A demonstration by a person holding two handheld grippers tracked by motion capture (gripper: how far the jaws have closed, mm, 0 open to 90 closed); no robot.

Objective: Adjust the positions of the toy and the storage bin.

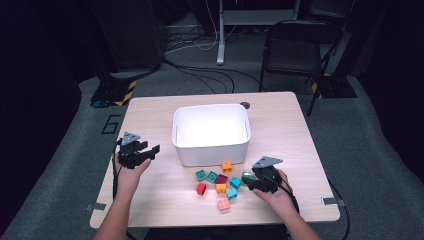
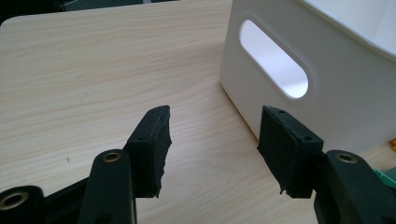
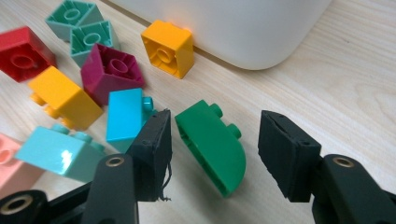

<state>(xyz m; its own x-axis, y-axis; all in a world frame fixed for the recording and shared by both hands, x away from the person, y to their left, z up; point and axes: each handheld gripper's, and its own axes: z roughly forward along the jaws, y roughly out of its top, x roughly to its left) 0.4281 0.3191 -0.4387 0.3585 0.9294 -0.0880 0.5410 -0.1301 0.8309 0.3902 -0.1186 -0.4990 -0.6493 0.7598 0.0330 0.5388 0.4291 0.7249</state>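
The green rounded brick lay tipped on its side on the counter, studs pointing away, between the open jaws of my right tongs, touching neither pad.

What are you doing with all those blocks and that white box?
A person holds a gripper in each hand at a wooden table. The right gripper has its open jaws around a green rounded block lying on its side, not squeezed yet. Other coloured blocks lie scattered in front of the white bin. The left gripper is open with nothing between its jaws, beside the bin.
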